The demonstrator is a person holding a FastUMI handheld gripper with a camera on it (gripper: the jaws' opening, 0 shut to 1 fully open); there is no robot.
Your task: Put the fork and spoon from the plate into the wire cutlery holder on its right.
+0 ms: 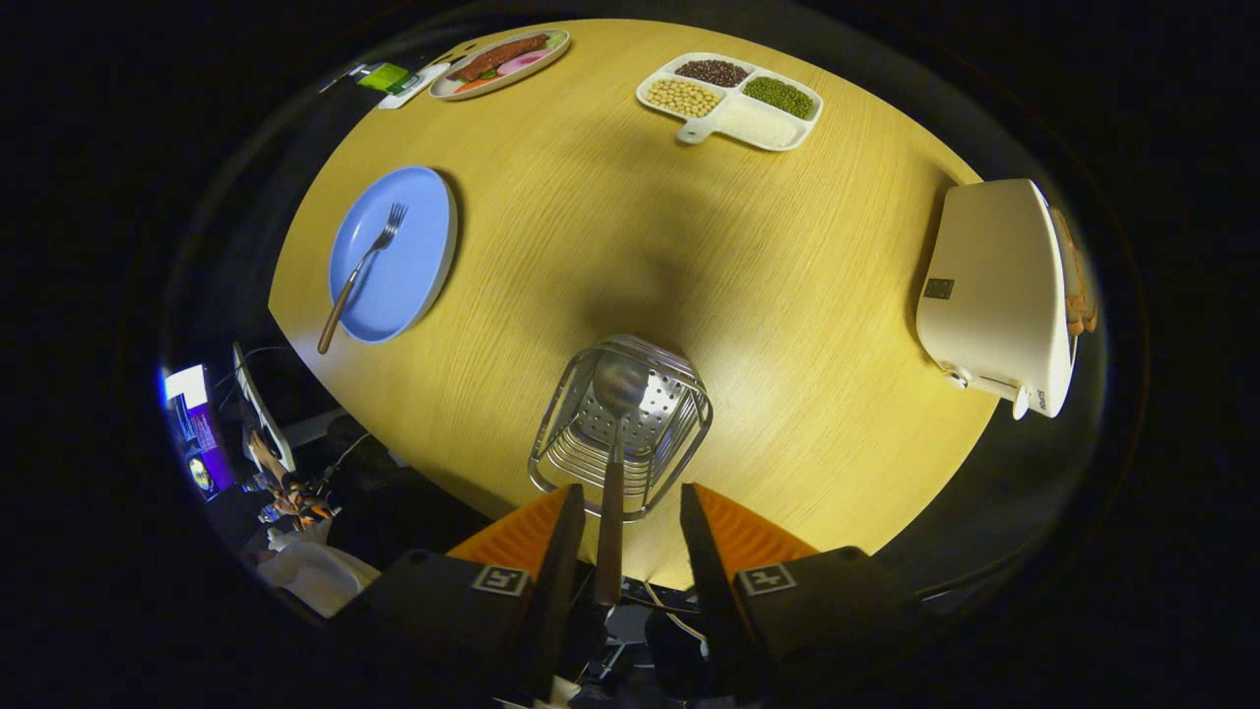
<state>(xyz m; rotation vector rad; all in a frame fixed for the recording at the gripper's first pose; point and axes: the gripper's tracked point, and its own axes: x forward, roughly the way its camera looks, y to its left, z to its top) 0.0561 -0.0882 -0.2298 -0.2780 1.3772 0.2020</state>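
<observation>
On the wooden table (787,295), the spoon (612,463) stands in the wire holder (551,433), tongs (618,507) parted around its handle.

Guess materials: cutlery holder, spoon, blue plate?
Cutlery holder: likely polished steel wire with a perforated base, bright glints. Spoon: shiny metal bowl, darker handle, maybe wood; it stands between the open gripper fingers. Blue plate: matte, ceramic or plastic; unclear.

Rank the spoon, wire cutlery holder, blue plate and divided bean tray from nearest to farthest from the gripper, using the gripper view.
Measured from the gripper, fingers apart:
1. Spoon, handle between the fingers, neither visibly pressing it.
2. Wire cutlery holder, just ahead, around the spoon's bowl.
3. Blue plate, beyond on the left, fork on it.
4. Divided bean tray, across the table.
</observation>
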